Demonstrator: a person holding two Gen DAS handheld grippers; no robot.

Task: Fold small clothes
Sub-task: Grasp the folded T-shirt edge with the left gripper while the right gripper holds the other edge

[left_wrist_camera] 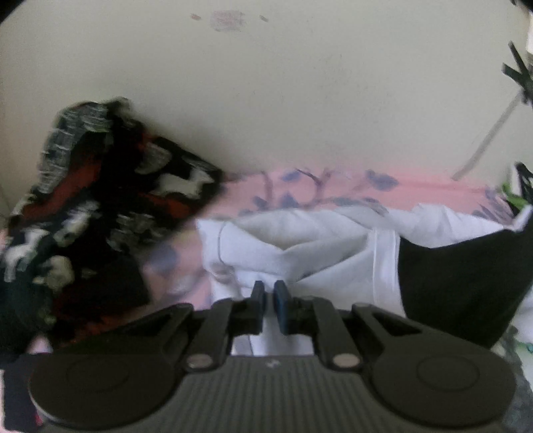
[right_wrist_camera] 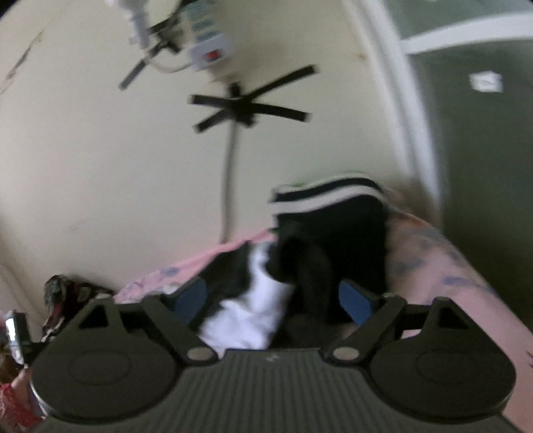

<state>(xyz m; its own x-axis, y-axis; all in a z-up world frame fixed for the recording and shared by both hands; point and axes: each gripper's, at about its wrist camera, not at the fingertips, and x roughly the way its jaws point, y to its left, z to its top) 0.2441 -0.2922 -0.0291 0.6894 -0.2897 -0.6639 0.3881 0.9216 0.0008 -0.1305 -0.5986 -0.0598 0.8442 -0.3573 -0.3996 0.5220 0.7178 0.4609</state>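
Left claw [left_wrist_camera: 269,289] pinching crumpled white garment [left_wrist_camera: 299,253]

A cream wall [left_wrist_camera: 299,100], smudged with a reddish stain [left_wrist_camera: 226,20], rises behind a bed covered in a pink sheet [left_wrist_camera: 333,190] with blue-grey floral print, while black tape strips [right_wrist_camera: 248,103] pin a grey cable [right_wrist_camera: 230,173] near a white door frame [right_wrist_camera: 413,110].

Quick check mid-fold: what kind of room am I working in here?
Most likely a bedroom. The clothes lie on a pink floral bedsheet pushed against a plain cream wall, and a power strip hangs taped on that wall with its cable running down.
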